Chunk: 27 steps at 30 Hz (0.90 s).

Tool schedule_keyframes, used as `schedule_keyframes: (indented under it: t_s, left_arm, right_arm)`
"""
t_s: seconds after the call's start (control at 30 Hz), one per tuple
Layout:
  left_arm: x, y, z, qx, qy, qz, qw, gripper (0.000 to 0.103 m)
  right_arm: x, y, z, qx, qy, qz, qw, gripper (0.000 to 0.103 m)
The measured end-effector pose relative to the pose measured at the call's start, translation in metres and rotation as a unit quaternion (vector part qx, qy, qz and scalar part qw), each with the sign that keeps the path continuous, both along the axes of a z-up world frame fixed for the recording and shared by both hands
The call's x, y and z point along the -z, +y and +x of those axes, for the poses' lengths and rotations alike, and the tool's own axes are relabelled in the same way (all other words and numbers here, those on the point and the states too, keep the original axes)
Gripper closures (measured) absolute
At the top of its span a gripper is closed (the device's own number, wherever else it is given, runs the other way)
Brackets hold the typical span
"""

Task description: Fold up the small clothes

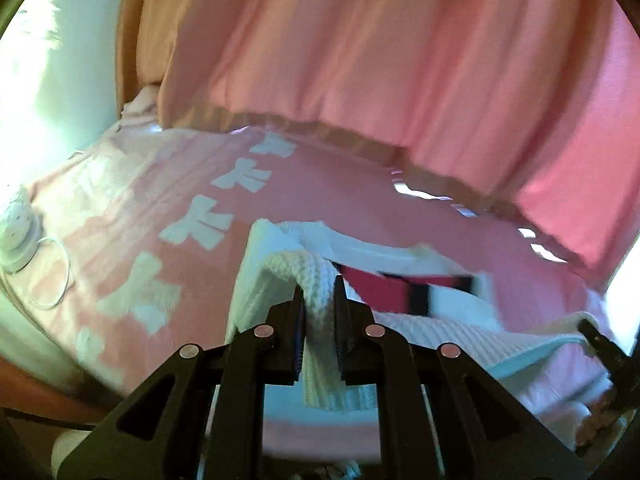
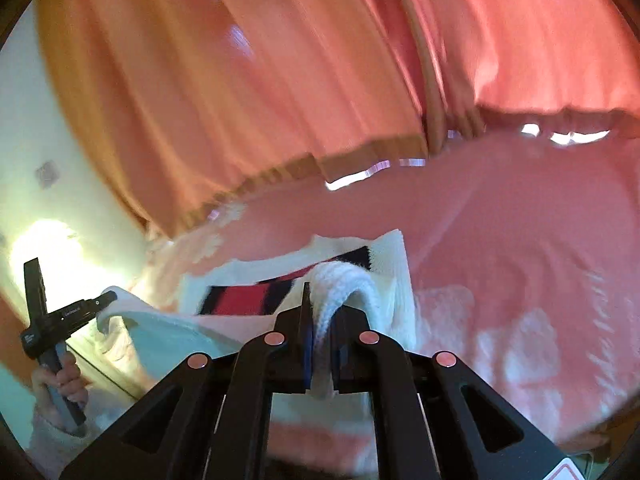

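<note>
1. The left gripper [image 1: 319, 304] is pinched tight on a bunched edge of the white knit top [image 1: 432, 336]
2. The right gripper [image 2: 322, 312] is pinched the same way on another edge of the white knit top [image 2: 240, 324], so each one holds one end
3. The top hangs between the two grippers, lifted a little over the pink bedspread [image 1: 132, 216], and its far part with the red and dark stripe [image 1: 400, 288] droops down toward the bed
4. Its long side runs from one gripper across to the other. The cloth stretches away in front of both sets of fingers, so I think the next move is to swing the held edge forward and lay it over the far part
5. Both grippers look about as near to the cloth as each other, since both already hold it
6. The right wrist view shows the other gripper [image 2: 105, 300] from the side, with the person's hand [image 2: 60, 380] around its handle. The left wrist view shows only a dark tip at its right edge
7. The left wrist view alone shows a small white round thing with a cord [image 1: 20, 236] on the bed
8. Pink curtains [image 2: 240, 80] hang behind the bed
</note>
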State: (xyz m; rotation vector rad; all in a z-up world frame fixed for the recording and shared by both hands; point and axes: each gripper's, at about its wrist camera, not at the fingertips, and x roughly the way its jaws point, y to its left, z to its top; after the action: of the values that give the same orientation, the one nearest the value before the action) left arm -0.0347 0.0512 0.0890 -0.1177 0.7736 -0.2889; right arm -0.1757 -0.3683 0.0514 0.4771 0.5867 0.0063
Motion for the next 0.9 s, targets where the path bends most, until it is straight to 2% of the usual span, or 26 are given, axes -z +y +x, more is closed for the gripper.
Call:
schedule_keyframes:
  t_s: [0.07,0.13,0.23,0.33,0.4,0.47,0.53,0.57,0.6,0.63,0.67,0.7,0.8,0.9]
  left_arm:
    - [0.021,-0.016,0.038,-0.006,0.017,0.029,0.9994,0.091]
    - [0.044,-0.029,0.073,-0.021,0.03,0.053,0.9979,0.091]
    - [0.073,-0.036,0.115,-0.033,0.063,0.056,0.9959,0.091]
    - [0.096,-0.038,0.142,-0.042,0.087,0.061,0.9935,0.088]
    - [0.103,-0.039,0.15,-0.046,0.096,0.052,0.993,0.085]
    - [0.1,-0.039,0.151,-0.055,0.092,0.041,0.9934,0.08]
    - [0.093,-0.04,0.152,-0.059,0.072,0.043,0.9948,0.056]
    - [0.088,-0.039,0.152,-0.067,0.057,0.049,0.9949,0.05]
    - [0.084,-0.038,0.151,-0.077,0.048,0.053,0.9945,0.041]
    - [0.081,-0.035,0.152,-0.086,0.038,0.052,0.9942,0.038]
    - [0.078,-0.032,0.152,-0.092,0.031,0.048,0.9941,0.036]
    - [0.076,-0.028,0.153,-0.097,0.03,0.044,0.9938,0.034]
    - [0.076,-0.018,0.152,-0.102,0.036,0.038,0.9934,0.034]
    - [0.076,-0.009,0.137,-0.067,0.051,0.028,0.9961,0.033]
  right_arm:
    - [0.025,-0.011,0.051,0.004,0.038,0.015,0.999,0.097]
    - [0.043,-0.021,0.084,0.008,0.062,0.032,0.998,0.097]
    - [0.061,-0.026,0.123,0.009,0.093,0.024,0.995,0.097]
    - [0.079,-0.031,0.152,0.001,0.122,0.049,0.991,0.093]
    - [0.084,-0.034,0.161,0.01,0.129,0.046,0.991,0.092]
    - [0.083,-0.039,0.163,0.011,0.116,0.067,0.991,0.089]
    - [0.074,-0.04,0.162,0.009,0.093,0.07,0.993,0.084]
    - [0.07,-0.04,0.16,0.009,0.084,0.069,0.994,0.081]
    - [0.067,-0.04,0.159,0.008,0.073,0.07,0.995,0.067]
    - [0.063,-0.04,0.159,0.015,0.069,0.068,0.995,0.049]
    - [0.059,-0.041,0.158,0.029,0.059,0.061,0.996,0.042]
    - [0.053,-0.042,0.153,0.044,0.041,0.053,0.997,0.04]
    - [0.04,-0.046,0.147,0.059,0.03,0.042,0.997,0.04]
    - [0.034,-0.041,0.132,0.063,0.045,0.001,0.997,0.04]
